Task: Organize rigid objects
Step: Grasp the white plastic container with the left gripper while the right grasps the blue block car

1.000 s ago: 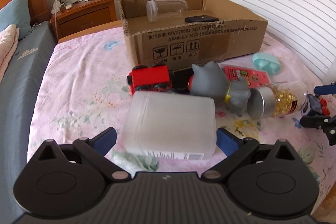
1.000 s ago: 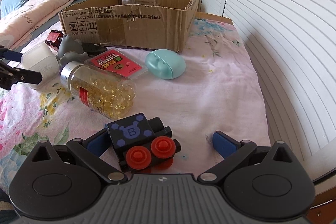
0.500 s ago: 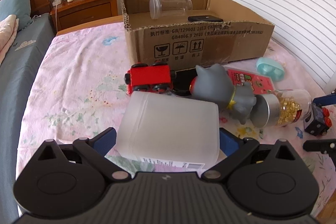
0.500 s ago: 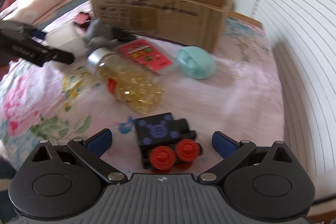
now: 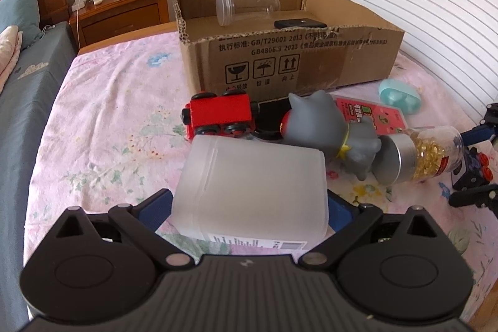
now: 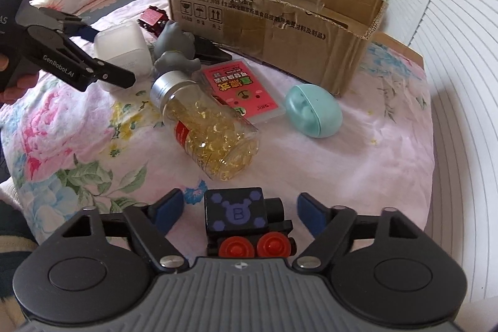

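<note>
My left gripper [image 5: 249, 207] is shut on a frosted white plastic container [image 5: 252, 189] and holds it tilted just above the bed; the container also shows in the right wrist view [image 6: 123, 47]. My right gripper [image 6: 239, 207] is open around a black toy train car [image 6: 246, 223] with red wheels and a "B" on top; its pads stand clear of the toy on both sides. An open cardboard box [image 5: 298, 61] stands behind, holding a clear jar [image 5: 246, 7] and a black phone [image 5: 300, 23].
On the floral sheet lie a red toy train [image 5: 221, 117], a grey cat figure [image 5: 330, 129], a capsule bottle [image 6: 208, 126], a pink card pack [image 6: 241, 89] and a teal egg-shaped case [image 6: 312, 111]. A nightstand [image 5: 121, 5] stands behind the bed. Louvred doors run along the right.
My left gripper has closed on the frosted container and lifted it slightly. My right gripper has shifted around the black toy train and stays open.
</note>
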Motion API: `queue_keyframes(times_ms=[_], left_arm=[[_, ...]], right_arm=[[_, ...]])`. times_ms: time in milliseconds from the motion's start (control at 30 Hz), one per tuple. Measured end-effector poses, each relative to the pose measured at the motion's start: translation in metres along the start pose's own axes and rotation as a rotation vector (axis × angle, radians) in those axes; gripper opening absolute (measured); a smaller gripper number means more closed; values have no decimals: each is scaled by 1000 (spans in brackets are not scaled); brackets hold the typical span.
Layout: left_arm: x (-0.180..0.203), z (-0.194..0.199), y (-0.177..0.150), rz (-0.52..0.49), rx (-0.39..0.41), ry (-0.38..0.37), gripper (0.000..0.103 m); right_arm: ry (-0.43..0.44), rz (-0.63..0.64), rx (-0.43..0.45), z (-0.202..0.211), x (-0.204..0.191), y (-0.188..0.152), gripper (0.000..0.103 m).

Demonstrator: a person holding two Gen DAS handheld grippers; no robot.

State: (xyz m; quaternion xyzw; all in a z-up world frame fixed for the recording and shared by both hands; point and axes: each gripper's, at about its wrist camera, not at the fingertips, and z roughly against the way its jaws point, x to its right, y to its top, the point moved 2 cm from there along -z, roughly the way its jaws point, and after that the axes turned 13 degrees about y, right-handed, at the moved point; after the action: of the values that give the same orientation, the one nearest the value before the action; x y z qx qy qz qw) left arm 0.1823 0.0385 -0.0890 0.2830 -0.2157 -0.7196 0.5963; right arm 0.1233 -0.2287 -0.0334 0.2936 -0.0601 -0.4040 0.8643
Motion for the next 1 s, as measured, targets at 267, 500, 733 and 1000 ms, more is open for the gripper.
queue_keyframes(times_ms=[267, 500, 733, 1000], left_arm=[[0, 0, -1, -18, -2, 5, 91], [1, 3, -1, -18, -16, -7, 84], [1, 16, -1, -55, -36, -34, 84], [0, 37, -2, -100, -22, -59, 84]], right_arm=[[15, 5, -2, 4, 2, -2, 67], [-10, -29, 1, 6, -1, -1, 58], [-21, -45, 0, 12, -6, 0, 56], [-20, -56, 19, 22, -10, 3, 56]])
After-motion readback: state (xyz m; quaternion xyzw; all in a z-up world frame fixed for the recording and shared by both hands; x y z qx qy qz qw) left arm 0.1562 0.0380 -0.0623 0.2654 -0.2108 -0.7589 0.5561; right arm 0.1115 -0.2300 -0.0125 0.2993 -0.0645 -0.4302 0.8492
